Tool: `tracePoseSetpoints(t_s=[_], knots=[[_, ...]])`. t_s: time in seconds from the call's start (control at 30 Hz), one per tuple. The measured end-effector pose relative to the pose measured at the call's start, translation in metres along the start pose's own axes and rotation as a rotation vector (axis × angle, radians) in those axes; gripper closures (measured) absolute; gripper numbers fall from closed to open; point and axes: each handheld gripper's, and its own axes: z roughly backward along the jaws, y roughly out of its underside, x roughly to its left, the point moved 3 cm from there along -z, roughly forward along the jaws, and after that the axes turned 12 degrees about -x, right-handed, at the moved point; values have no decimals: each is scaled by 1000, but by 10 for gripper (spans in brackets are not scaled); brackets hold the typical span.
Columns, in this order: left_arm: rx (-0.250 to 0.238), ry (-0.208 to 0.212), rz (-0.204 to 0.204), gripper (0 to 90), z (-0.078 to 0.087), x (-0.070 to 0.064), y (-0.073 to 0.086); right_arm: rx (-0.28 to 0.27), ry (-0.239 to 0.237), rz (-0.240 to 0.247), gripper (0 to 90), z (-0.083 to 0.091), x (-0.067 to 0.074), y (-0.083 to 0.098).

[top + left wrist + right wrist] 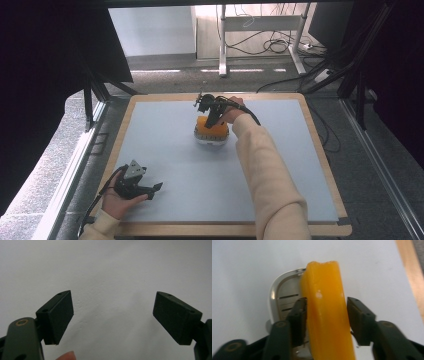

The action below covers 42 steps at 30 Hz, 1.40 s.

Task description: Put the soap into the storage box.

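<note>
your right gripper (325, 317) straddles the orange soap bar (327, 315), which stands on edge in a white slotted dish (284, 293) at the far middle of the grey table (190, 170); the left pad touches it, the right shows a thin gap. your left gripper (113, 315) rests wide open and empty at the near left.

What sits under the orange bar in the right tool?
Under the orange soap bar lies a white slotted soap dish on the table. The dish's rim and two slots show; the bar and the right tool cover the rest.
</note>
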Motion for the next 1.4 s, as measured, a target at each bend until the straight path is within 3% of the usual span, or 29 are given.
tracePoseSetpoints(t_s=[0.13, 0.27, 0.43, 0.73, 1.03, 1.4], knots=[[1, 2, 0, 167, 0, 0, 0, 1, 53, -20, 380, 3, -3, 3], [2, 2, -1, 167, 0, 0, 0, -51, 103, -74, 367, 8, -7, 6], [5, 2, -3, 167, -1, 0, 0, -76, 111, -106, 347, 13, -9, 11], [-1, -5, 1, 167, 0, 1, 0, -185, 126, -217, 349, 33, -6, 30], [-4, -4, 0, 165, 0, -1, 0, -255, 147, -284, 320, 58, 16, 49], [0, -8, 0, 165, -1, -1, 0, -373, 142, -359, 286, 90, 55, 103]])
